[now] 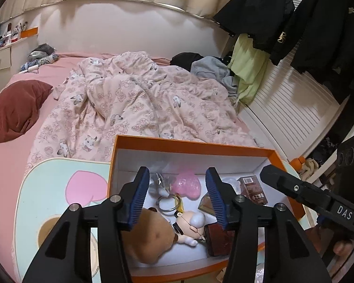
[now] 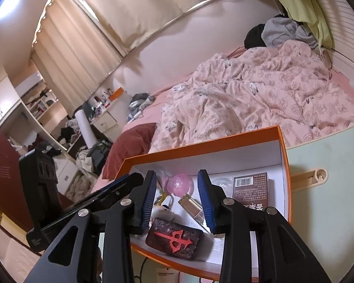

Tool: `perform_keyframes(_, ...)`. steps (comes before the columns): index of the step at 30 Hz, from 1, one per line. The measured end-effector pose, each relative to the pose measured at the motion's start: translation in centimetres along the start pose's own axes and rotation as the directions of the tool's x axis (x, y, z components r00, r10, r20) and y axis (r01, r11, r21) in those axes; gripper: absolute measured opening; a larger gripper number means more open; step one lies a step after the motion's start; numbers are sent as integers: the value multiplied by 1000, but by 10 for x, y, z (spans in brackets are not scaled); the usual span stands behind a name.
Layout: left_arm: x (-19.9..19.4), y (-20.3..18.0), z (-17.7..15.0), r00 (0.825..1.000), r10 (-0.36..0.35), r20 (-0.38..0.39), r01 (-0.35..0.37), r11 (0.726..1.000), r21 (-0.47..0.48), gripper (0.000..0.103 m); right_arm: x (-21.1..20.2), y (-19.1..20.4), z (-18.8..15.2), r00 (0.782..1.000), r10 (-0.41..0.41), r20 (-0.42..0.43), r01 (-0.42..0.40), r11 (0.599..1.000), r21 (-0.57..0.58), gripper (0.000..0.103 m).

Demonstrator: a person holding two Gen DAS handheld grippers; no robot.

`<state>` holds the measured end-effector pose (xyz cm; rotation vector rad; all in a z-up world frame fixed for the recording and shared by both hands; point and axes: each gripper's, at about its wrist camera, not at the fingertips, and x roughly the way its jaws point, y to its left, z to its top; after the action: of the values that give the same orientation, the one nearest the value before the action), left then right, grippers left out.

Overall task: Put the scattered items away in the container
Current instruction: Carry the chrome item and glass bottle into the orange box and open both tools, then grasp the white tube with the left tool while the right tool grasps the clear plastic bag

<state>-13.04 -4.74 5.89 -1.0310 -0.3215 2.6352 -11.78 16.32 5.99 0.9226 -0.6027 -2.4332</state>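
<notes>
I hold both claws over the orange cardboard box with white lining (image 1: 191, 146), low in frame. My left gripper (image 1: 178, 200) stands parted above the brown plush toy (image 1: 151, 235); my right gripper (image 2: 177, 200) gapes, empty, over the dark red-marked block (image 2: 174, 238), both lying inside for tidying.

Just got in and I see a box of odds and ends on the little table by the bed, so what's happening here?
A person with a gripper in each hand is tidying small things into the orange box. The left gripper is open over the brown plush toy lying inside; the right gripper is open above the dark red block, also inside. Neither holds anything. A pink heart, a metal ring and a brown carton already lie in the box.
</notes>
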Motion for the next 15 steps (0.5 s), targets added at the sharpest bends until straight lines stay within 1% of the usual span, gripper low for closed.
perform_keyframes(5,-8,4,-2,1000,-3,16,3,1000,-24,51,-11,2,0,1000,-15,12,15,1000,-19,36)
perform_keyframes(8,-16,9,-5,999,-30,15,30,998,-57,51,-24,7,-5,999,-16,29,17,999,-50,37)
perform_keyframes(9,-19,9,-7,999,-39,15,40,997,-67,52,-29,9,-8,999,-19,38,22,998,-65,40)
perform_keyframes(10,-23,9,-8,999,-46,17,48,996,-72,55,-33,11,-11,999,-25,46,29,997,-76,44)
perform_keyframes(11,-28,8,-11,999,-50,23,51,996,-77,58,-39,13,-15,998,-31,55,35,996,-85,51)
perform_keyframes(12,-33,7,-13,998,-48,35,51,996,-78,62,-45,15,-20,998,-28,63,34,995,-92,53)
perform_keyframes(14,-45,4,-19,997,-42,59,46,997,-66,63,-55,18,-30,999,-17,46,22,993,-117,53)
perform_keyframes(15,-52,2,-22,997,-37,70,41,998,-53,63,-59,20,-35,999,-25,33,29,991,-133,53)
